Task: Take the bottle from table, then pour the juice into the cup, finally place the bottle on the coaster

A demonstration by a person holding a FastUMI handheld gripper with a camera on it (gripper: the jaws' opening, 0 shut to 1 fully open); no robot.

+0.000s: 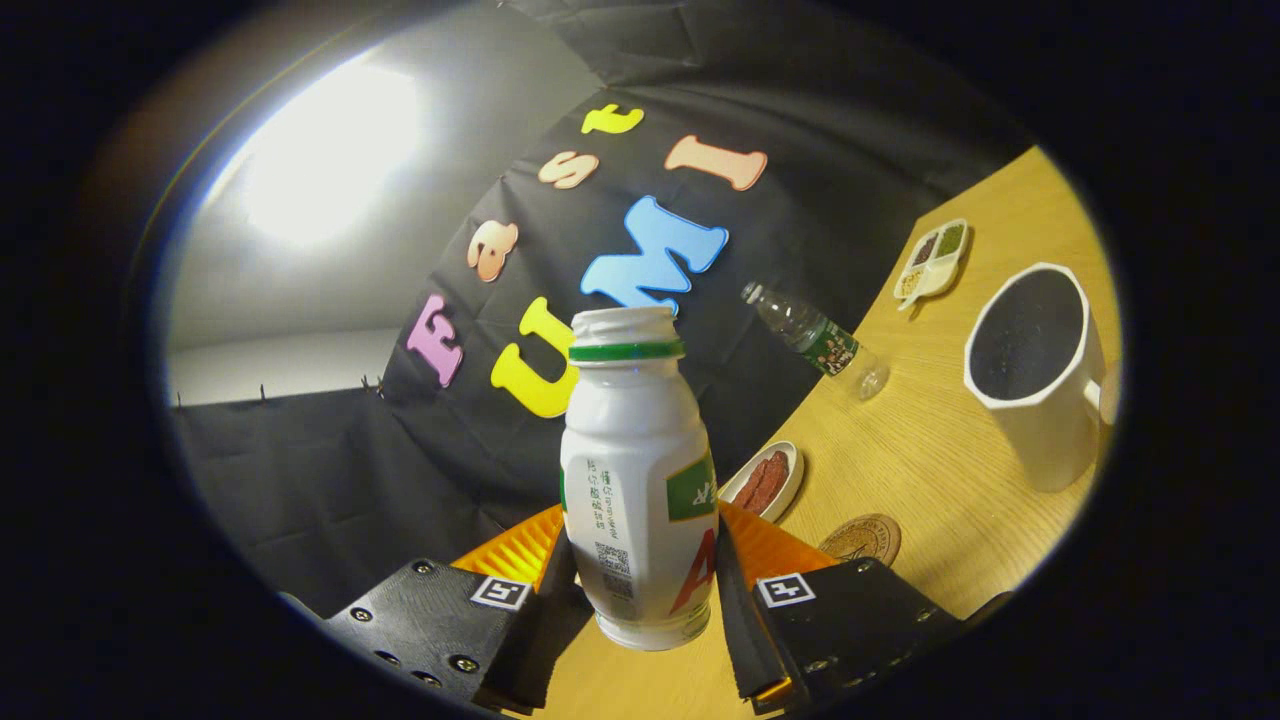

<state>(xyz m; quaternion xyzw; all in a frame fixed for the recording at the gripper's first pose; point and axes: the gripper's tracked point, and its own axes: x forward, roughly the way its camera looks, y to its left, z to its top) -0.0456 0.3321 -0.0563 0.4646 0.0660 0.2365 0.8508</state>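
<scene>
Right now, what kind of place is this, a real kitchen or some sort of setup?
Probably a staged recording booth, not a kitchen: black cloth hangs as the wall behind a wooden table set with props, a white cup and a coaster. The gripper is shut on a white bottle.

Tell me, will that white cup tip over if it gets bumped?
Probably not easily: the cup looks wide and squat, standing upright on the table. It seems stiff and maybe breakable, like ceramic. The gripper is shut on the bottle, away from it.
</scene>
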